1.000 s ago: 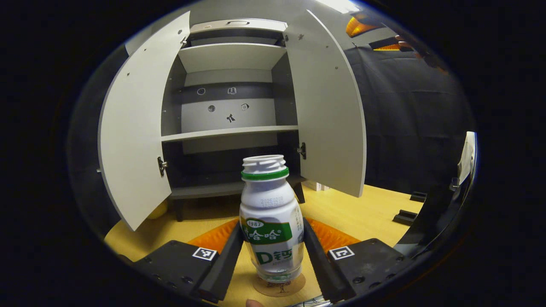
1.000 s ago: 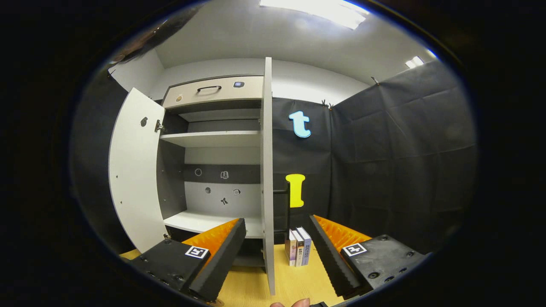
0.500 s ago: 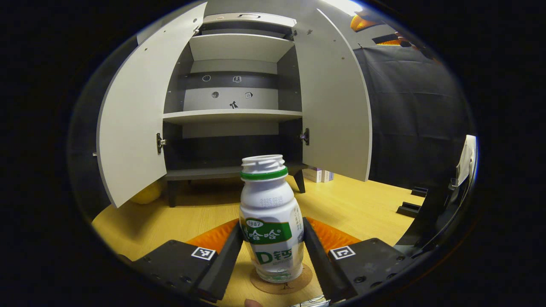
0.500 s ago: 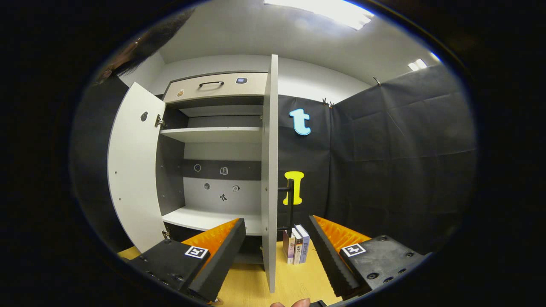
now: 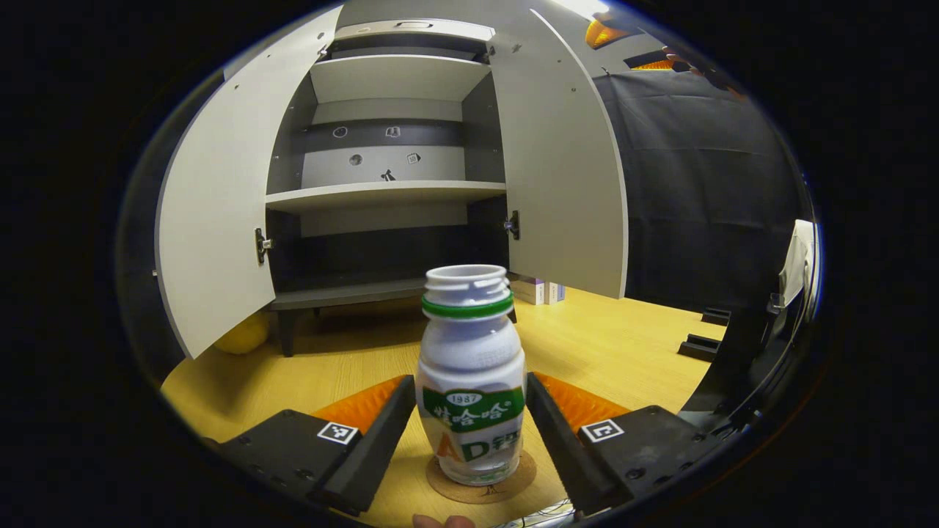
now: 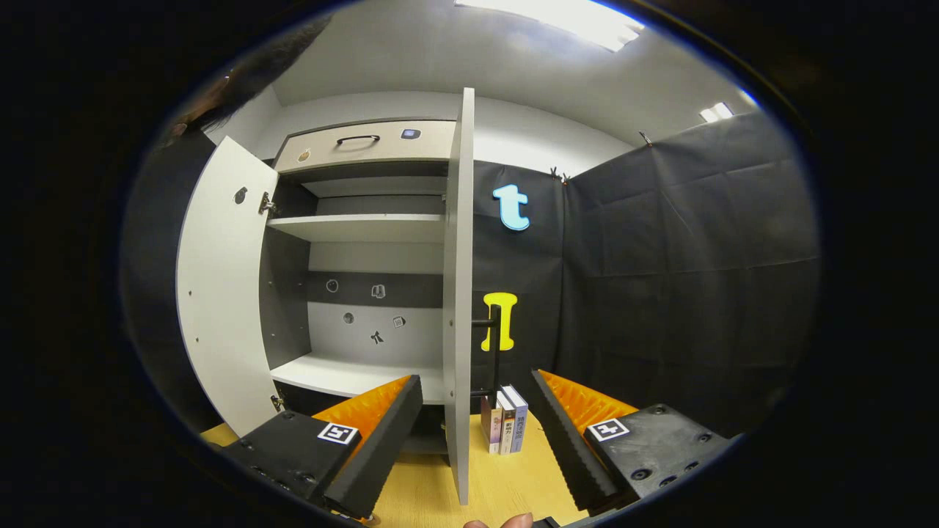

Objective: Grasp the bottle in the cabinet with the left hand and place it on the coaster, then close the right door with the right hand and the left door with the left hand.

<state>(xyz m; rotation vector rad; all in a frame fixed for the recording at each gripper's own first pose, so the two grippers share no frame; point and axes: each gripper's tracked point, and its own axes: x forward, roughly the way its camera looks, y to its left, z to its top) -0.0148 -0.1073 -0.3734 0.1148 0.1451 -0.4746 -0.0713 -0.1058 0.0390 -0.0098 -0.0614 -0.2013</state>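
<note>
In the left gripper view, the left gripper [image 5: 471, 425] has its jaws set narrowly around a small white bottle [image 5: 471, 374] with a green neck ring and no cap. The bottle stands upright between the two fingers, its base resting on a round cork coaster [image 5: 480, 485] on the wooden table [image 5: 623, 352]. The fingers lie right along the bottle's sides; whether they press on it or have just let go cannot be told from this angle.

Ahead of these jaws stands the cabinet [image 5: 389, 147], shelves bare, with the left door [image 5: 213, 220] and the right door [image 5: 565, 169] both swung wide open. Open tabletop lies between the bottle and the cabinet's foot.

In the right gripper view, the right gripper [image 6: 477, 433] has its jaws spread wide, holding nothing. The right door [image 6: 458, 293] is seen edge-on, straight ahead between the fingers and apart from them. A few books [image 6: 505, 429] stand on the table just past the door, towards the right finger. To the right of the jaws is only the dark cloth wall.
</note>
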